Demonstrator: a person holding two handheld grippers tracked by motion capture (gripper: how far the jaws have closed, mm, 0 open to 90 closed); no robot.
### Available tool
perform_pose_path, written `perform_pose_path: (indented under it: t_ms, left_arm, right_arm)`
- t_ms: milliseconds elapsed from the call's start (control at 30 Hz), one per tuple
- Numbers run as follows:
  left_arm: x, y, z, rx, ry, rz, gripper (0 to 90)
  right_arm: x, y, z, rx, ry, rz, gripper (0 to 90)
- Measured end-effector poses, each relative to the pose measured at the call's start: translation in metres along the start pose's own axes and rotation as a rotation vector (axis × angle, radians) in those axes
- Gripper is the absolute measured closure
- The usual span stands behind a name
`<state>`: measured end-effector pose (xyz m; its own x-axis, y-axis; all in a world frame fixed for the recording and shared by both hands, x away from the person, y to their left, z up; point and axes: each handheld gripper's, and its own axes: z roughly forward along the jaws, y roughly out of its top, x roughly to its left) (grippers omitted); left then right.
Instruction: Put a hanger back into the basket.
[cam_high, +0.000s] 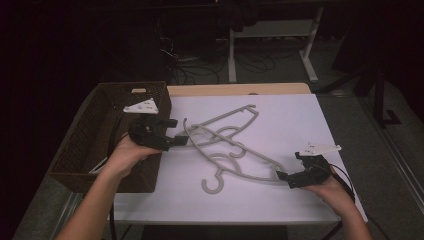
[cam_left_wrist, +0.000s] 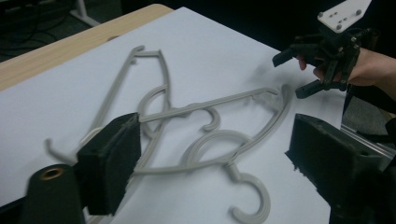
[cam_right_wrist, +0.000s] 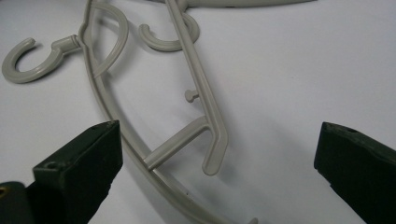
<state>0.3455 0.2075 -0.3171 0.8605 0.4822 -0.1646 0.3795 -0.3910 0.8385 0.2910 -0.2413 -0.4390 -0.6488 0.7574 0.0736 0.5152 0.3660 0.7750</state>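
We see a tangle of grey hangers (cam_high: 227, 145) lying flat on the white sheet (cam_high: 280, 120) that covers the counter (cam_high: 240, 89), roughly in the middle of it. They overlap one another, with hooks curling among the bars; the nearest hook (cam_high: 212, 182) points toward the person's side.

Our left gripper (cam_high: 172, 132) is held in the left hand (cam_high: 125, 152) at the left end of the pile, just beside the wicker basket (cam_high: 87, 145) that stands at the counter's left edge. In the left gripper view its fingers (cam_left_wrist: 112, 168) stand apart, with the hangers (cam_left_wrist: 201, 135) showing between them; the left finger is close over one bar, but we cannot tell whether it touches. Nothing is clamped.

Our right gripper (cam_high: 286, 179) sits in the right hand (cam_high: 332, 190) at the right end of the pile, near the counter's front right corner. In the right gripper view its fingers (cam_right_wrist: 79, 172) are wide apart, and the end of a hanger (cam_right_wrist: 187, 140), with its curved arm, short brace and small peg, lies on the sheet between them. The left finger is just beside the curved arm; the pads press on nothing.

The left gripper view also shows the right gripper (cam_left_wrist: 303, 70) farther off, beyond the hangers, with its grey plate (cam_left_wrist: 343, 14) on top
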Motion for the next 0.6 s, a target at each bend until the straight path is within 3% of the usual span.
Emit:
perform_pose_path:
  t_ms: [167,267,433,467,500,533,600]
  left_arm:
    - [-0.009,-0.005,0.033,0.046,0.003,0.021,35.9]
    - [-0.009,-0.011,0.054,0.072,0.022,0.039,52.6]
    - [-0.002,-0.023,0.087,0.163,0.084,0.061,76.3]
    - [-0.002,-0.023,0.087,0.163,0.084,0.061,80.4]
    - [0.003,-0.028,0.098,0.191,0.092,0.044,80.4]
    - [0.006,-0.030,0.104,0.208,0.099,0.039,88.1]
    - [0.012,-0.034,0.113,0.244,0.135,0.040,89.7]
  right_arm:
    - [0.000,0.000,0.001,0.005,0.005,0.001,1.0]
    - [0.001,0.000,0.001,0.007,0.008,0.000,1.0]
    - [0.002,0.000,0.002,0.011,0.013,-0.001,1.0]
    - [0.002,0.000,0.002,0.011,0.013,-0.001,1.0]
    - [0.002,0.000,0.002,0.011,0.013,-0.003,1.0]
    - [0.002,0.000,0.002,0.012,0.014,-0.007,1.0]
    - [0.002,0.000,0.002,0.014,0.015,-0.007,1.0]
